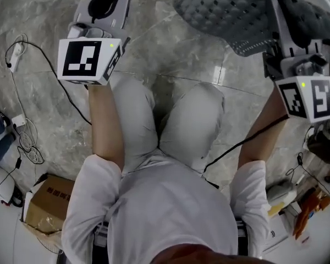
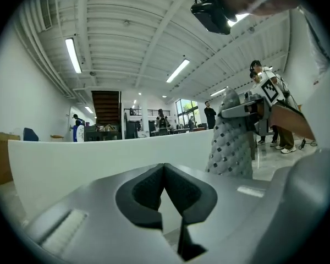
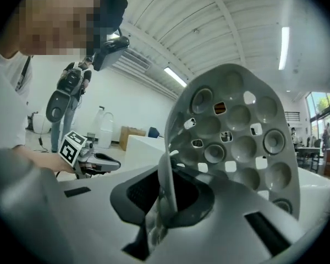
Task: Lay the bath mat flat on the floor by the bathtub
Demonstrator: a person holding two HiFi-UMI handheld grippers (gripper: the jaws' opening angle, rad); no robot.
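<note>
1. Grey rubber bath mat with square holes and round suction cups: one edge is pinched between the jaws of the right gripper.
2. Right jaws are nearly together and clamped on that thin edge. The rest of the mat fans out beyond the jaw tips and off to their right, cup side facing the jaws.
3. From the left gripper view the mat hangs down from the right gripper, draped and not flat.
4. Left gripper: jaws closed tip to tip, nothing between them.
5. The mat is ahead and to the right of the left jaws, well apart. A white low wall sits straight ahead of them.
6. Head view: grey marble-look tile floor is under both grippers.
</note>
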